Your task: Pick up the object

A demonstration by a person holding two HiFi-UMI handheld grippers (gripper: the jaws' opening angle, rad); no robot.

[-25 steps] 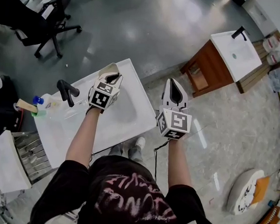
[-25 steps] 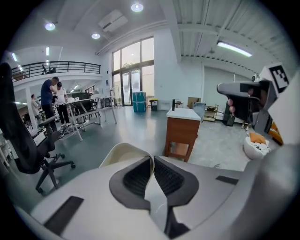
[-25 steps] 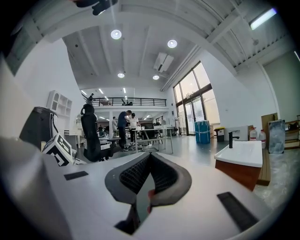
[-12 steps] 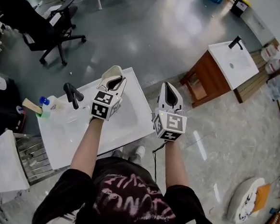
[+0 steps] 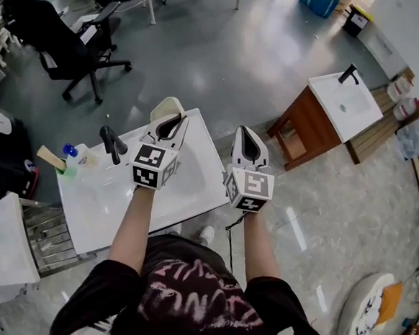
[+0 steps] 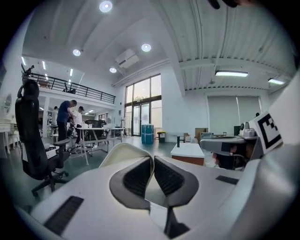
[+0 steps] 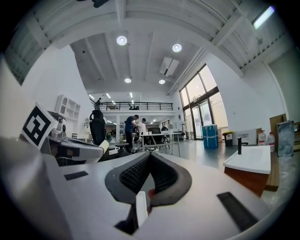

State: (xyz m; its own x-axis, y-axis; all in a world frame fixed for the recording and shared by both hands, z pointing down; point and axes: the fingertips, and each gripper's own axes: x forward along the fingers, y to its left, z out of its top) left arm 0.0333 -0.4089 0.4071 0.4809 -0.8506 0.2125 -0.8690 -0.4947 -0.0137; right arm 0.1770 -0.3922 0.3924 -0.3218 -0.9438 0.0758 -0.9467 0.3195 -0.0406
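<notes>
My left gripper (image 5: 174, 117) is shut on a thin, curved cream-coloured object (image 5: 162, 109) and holds it in the air over the far edge of a white sink basin (image 5: 194, 176). In the left gripper view the cream object (image 6: 123, 152) stands out to the left of the closed jaws of that left gripper (image 6: 153, 160). My right gripper (image 5: 246, 130) hangs beside it, past the basin's right edge, over the floor. Seen along its own jaws, the right gripper (image 7: 149, 155) has its pads together and nothing between them.
A black faucet (image 5: 110, 142) stands at the basin's left, with a blue-capped bottle (image 5: 68, 150) and a wooden-handled piece (image 5: 50, 158) beside it. A second white sink on a wooden cabinet (image 5: 310, 124) is at the right. An office chair (image 5: 67, 43) stands far left.
Both grippers stay side by side, drifting slightly as the head view tilts. The left gripper keeps the cream object. The right stays shut.
</notes>
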